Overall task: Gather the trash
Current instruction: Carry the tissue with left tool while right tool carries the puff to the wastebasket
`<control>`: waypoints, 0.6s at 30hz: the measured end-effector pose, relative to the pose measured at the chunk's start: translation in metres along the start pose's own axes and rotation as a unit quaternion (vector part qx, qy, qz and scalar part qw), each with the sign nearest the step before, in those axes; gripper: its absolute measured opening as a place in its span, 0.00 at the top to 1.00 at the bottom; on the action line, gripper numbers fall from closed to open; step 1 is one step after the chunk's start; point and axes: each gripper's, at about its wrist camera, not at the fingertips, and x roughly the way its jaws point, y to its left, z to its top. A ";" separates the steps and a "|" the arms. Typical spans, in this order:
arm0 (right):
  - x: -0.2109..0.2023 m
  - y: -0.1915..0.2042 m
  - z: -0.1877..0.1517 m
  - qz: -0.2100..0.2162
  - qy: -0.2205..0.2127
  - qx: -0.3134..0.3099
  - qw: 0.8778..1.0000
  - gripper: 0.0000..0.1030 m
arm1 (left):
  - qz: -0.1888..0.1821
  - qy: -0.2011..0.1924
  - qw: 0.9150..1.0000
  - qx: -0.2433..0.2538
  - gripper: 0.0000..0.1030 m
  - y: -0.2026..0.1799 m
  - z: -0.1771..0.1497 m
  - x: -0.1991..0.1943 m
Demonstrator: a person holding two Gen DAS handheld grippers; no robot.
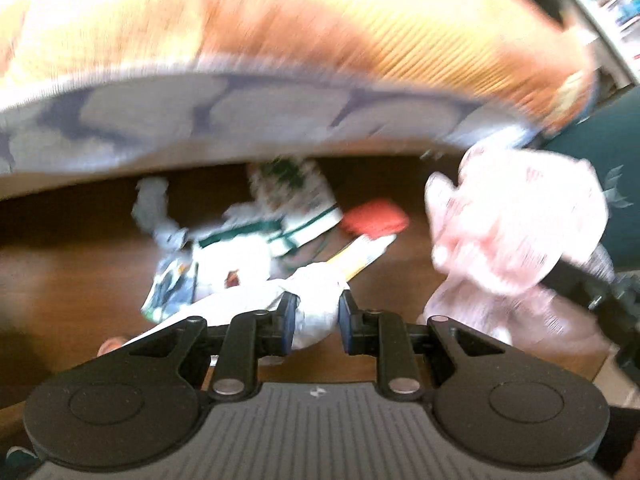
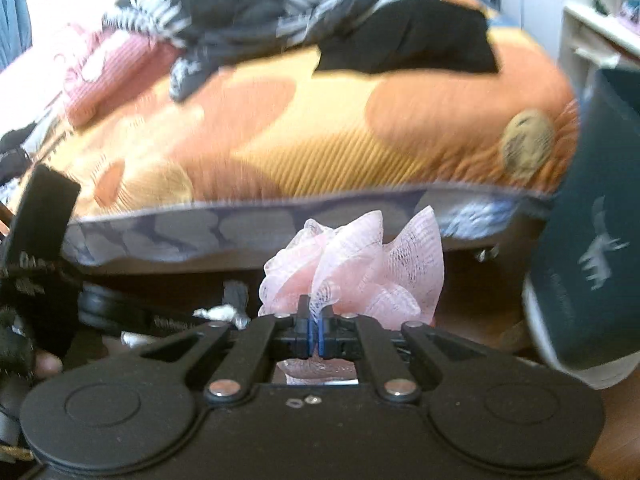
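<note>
Left gripper (image 1: 318,312): pinched on a crumpled white wrapper (image 1: 316,300), pads pressing it from both sides, the wad bulging ahead of and below the fingertips. Just beyond it, a heap of litter (image 1: 256,236) on the dark wooden floor (image 1: 80,248): white-and-green packaging, a grey crumpled scrap further left, a small red piece (image 1: 376,220) ahead and slightly right, a yellowish strip beside that. To the right of the left gripper, a pink mesh puff (image 1: 516,216), held up off the floor, blurred. Further ahead, a mattress edge with a grey-blue pattern (image 1: 240,112), and above it an orange and yellow bedspread (image 1: 360,24).

Right gripper (image 2: 316,332): jaws closed almost flush, clamped on the pink mesh puff (image 2: 356,264), netting fanning out ahead of and above the fingertips. Low to the left, a strapped black device, too blurred to tell more. To the right, close by, a dark teal bin (image 2: 592,248) with a pale animal print, tilted. Ahead, the same mattress edge (image 2: 200,228) and bedspread (image 2: 320,128); farthest off, dark patterned clothing (image 2: 280,4) and a pink fabric (image 2: 108,72) piled on the bed.
</note>
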 end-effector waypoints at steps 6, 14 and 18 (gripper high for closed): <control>-0.083 -0.015 0.019 -0.028 -0.075 -0.024 0.996 0.97 | -0.033 -0.061 0.997 0.032 0.79 -0.064 0.020 -0.066; -0.176 -0.068 0.062 -0.085 -0.159 -0.030 0.983 0.97 | -0.087 -0.120 0.984 0.101 0.79 -0.174 0.051 -0.130; -0.201 -0.103 0.072 -0.116 -0.182 -0.024 0.976 0.97 | -0.110 -0.138 0.974 0.140 0.79 -0.232 0.065 -0.147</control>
